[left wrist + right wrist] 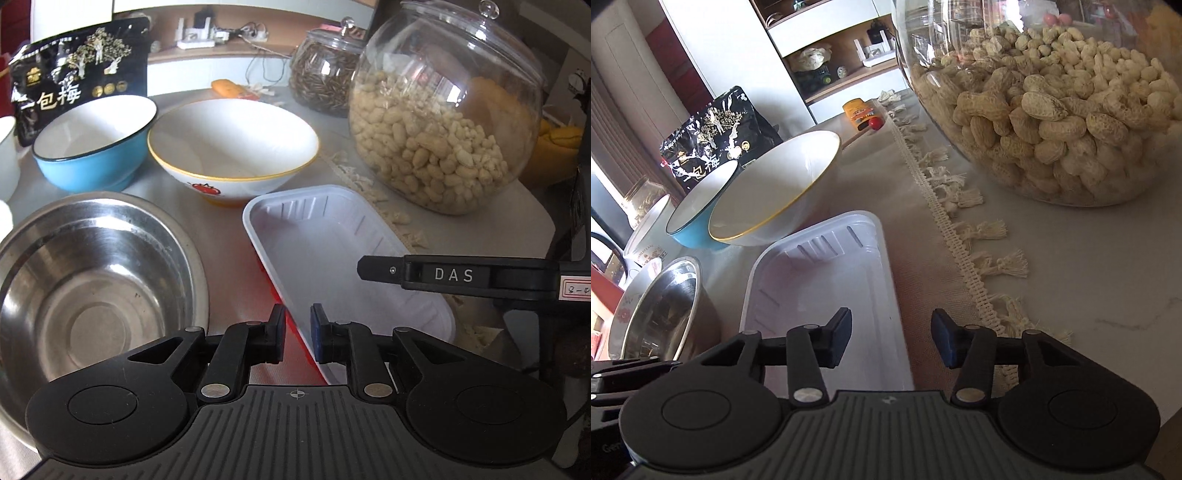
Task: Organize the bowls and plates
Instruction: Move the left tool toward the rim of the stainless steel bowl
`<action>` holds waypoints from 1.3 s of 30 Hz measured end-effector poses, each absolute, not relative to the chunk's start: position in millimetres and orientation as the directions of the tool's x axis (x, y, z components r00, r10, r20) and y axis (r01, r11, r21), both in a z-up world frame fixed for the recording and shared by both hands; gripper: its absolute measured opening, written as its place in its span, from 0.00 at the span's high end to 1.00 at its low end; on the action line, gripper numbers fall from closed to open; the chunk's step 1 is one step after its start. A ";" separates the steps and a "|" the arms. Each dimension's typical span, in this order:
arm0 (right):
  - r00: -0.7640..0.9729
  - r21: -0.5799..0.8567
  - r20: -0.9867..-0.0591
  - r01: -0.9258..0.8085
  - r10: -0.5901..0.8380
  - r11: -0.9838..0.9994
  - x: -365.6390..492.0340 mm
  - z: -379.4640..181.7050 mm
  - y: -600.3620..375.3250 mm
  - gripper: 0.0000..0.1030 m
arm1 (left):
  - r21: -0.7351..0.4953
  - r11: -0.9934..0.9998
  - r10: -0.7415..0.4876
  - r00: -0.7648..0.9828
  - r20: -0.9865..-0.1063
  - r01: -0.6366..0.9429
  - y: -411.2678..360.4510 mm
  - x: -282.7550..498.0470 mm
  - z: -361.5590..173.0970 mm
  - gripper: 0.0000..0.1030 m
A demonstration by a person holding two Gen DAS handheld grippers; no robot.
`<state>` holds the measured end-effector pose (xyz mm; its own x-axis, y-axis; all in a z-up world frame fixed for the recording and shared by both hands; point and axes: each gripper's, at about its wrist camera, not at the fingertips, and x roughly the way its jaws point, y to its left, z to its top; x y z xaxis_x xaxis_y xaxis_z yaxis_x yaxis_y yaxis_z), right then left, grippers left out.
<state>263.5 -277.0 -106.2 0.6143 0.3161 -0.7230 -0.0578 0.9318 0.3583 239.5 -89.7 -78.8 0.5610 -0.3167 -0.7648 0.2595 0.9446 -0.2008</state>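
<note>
Sorting barely begun | white tray [343,236] between steel bowl [92,266] and jar [443,110]; bowls unstacked | your left gripper [297,334] nearly together astride tray rim, right gripper [891,338] apart, straddling the rim, neither clamped | stacking remains

Pale marbled tabletop [1108,295], daylit, with strong glare on its surface. Beige cloth runner [923,240] with cream tassel fringe [979,258] lying across it. Behind the table: white shelving unit [820,48] with wood-backed open compartments, holding small clutter. Lower wooden shelf [221,48] carrying white devices and loose cables. White wall panel [713,40] left of the shelving; red panel [676,74] beside it. Brownish curtain [605,133] at far left.
</note>
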 end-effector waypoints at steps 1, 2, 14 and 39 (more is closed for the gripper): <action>0.608 0.388 -0.717 -0.059 0.342 0.920 263.9 -107.0 -280.8 0.54 | -0.227 0.935 -0.343 0.536 -0.771 0.272 -97.2 246.3 -81.0 0.79; 0.601 0.419 -0.710 -0.059 0.368 0.906 264.1 -107.8 -284.4 0.54 | -0.256 0.928 -0.365 0.508 -0.780 0.272 -98.8 249.1 -83.8 0.74; 0.660 0.351 -0.724 0.100 0.202 0.931 263.5 -101.6 -321.8 0.54 | -0.298 0.881 -0.451 0.460 -0.765 0.367 -126.9 266.8 -88.4 0.72; 0.641 0.220 -0.703 -0.216 0.309 0.951 276.3 -70.9 -116.5 0.48 | -0.451 0.885 -0.228 0.733 -0.641 -0.120 132.1 214.6 -51.8 0.74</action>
